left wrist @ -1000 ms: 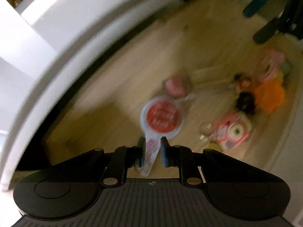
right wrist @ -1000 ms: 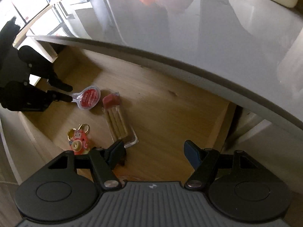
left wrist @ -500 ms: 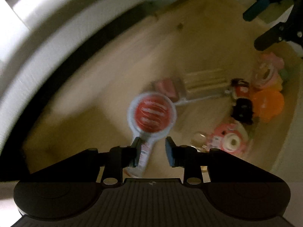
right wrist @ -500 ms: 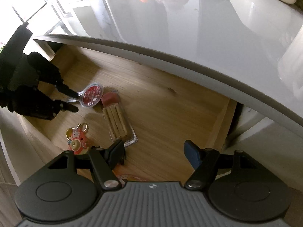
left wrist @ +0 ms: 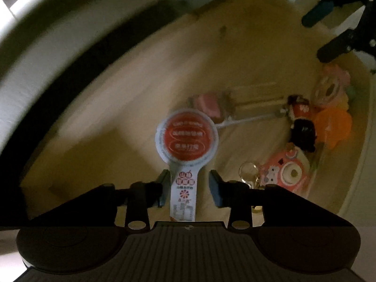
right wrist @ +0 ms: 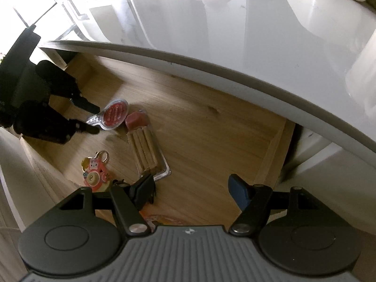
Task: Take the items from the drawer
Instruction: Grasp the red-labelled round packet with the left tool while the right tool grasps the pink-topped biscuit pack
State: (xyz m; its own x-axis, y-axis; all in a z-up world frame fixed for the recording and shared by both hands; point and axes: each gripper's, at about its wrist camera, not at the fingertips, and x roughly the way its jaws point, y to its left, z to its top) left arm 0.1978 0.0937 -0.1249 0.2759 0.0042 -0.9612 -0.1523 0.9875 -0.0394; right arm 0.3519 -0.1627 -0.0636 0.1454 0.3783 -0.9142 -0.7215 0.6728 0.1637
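Left gripper is partly open inside the drawer, fingers either side of the handle tab of a round red-lidded snack pack. Its left pad looks touching or nearly touching the tab; the right pad stands clear with a visible gap. Not clamped, so nothing is really held.

The snack pack's long axis runs straight out from the left gripper: tab end sits between the fingers, round red end points away. In the right wrist view the pack lies at the far left of the drawer floor, round end tilted up a bit; whether it rests on the wood or is propped by the finger I can't tell.

Right gripper is wide open and empty, hovering over the near edge of the drawer, well apart from the pack. Nearer to it: a tray of biscuit sticks and a pink keychain toy.

Judgement: left gripper is the one placed for this item; the fingers already straddle the tab across its narrow width, so closing should catch it. Slip risk, thin glossy tab.
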